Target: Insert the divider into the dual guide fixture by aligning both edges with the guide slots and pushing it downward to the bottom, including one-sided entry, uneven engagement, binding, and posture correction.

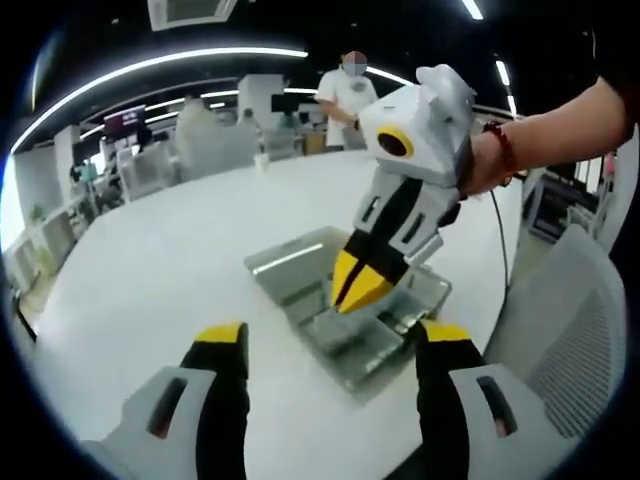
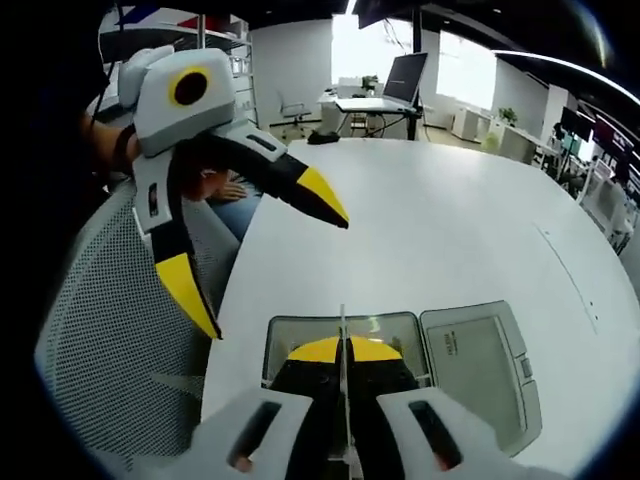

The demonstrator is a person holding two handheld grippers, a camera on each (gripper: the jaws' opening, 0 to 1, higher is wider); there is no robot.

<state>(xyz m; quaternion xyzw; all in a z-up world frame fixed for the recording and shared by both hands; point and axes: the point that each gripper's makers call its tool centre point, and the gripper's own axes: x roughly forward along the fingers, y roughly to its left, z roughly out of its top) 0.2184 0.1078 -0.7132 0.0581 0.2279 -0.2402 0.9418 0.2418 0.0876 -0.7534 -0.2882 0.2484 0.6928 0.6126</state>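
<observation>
In the left gripper view the left tool (image 1: 330,345) is nearest, its two yellow-tipped black jaws wide apart and holding nothing, above the round white tabletop (image 1: 160,260). Beyond them lies the flat grey metal dual guide fixture (image 1: 300,265), and the right tool (image 1: 358,285) comes down onto it from the upper right, held by a person's hand (image 1: 490,160). In the right gripper view its jaws are pressed together on the thin, upright, clear divider plate (image 2: 342,330), edge-on over the fixture's left tray. A grey mesh chair (image 2: 110,340) stands at the left
</observation>
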